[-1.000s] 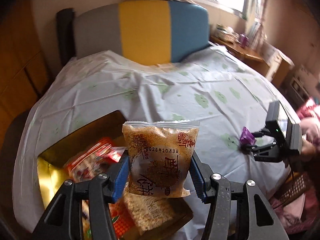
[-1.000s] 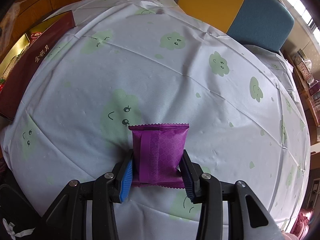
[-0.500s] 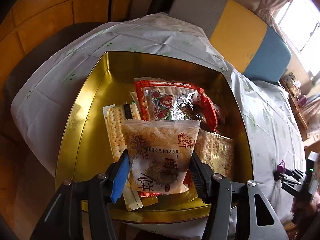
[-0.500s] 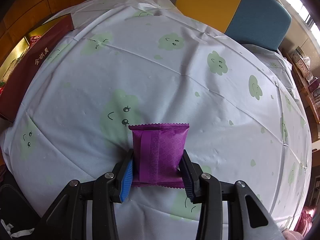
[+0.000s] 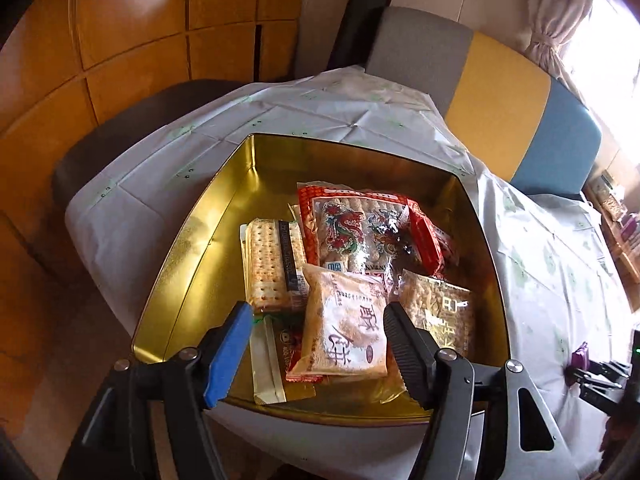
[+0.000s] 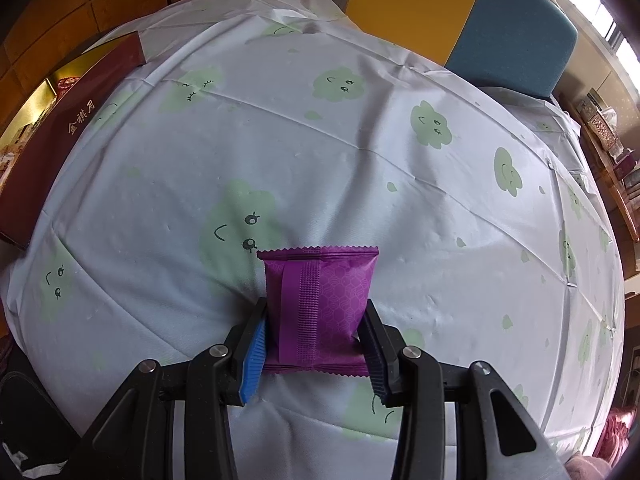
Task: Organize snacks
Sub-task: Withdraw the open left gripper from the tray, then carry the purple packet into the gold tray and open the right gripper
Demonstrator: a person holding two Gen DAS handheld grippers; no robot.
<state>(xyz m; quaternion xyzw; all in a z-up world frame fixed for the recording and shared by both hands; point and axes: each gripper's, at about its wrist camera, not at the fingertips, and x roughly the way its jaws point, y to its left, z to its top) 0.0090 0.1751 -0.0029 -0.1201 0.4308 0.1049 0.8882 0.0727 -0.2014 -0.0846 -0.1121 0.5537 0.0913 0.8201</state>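
While the left gripper (image 5: 318, 344), jaws just spread, drops a snack bag (image 5: 346, 326) into the gold tin (image 5: 192, 240) at centre frame, the right gripper (image 6: 314, 344) clamps a purple packet (image 6: 320, 300), likely due next.

Black tool (image 5: 318, 322) arms, silver screws, blue ribbed pads (image 5: 228, 354)

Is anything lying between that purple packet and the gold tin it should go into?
Nothing visible. The purple packet sits clamped in the right gripper over bare tablecloth, and the tin at the table's far left edge stands open.
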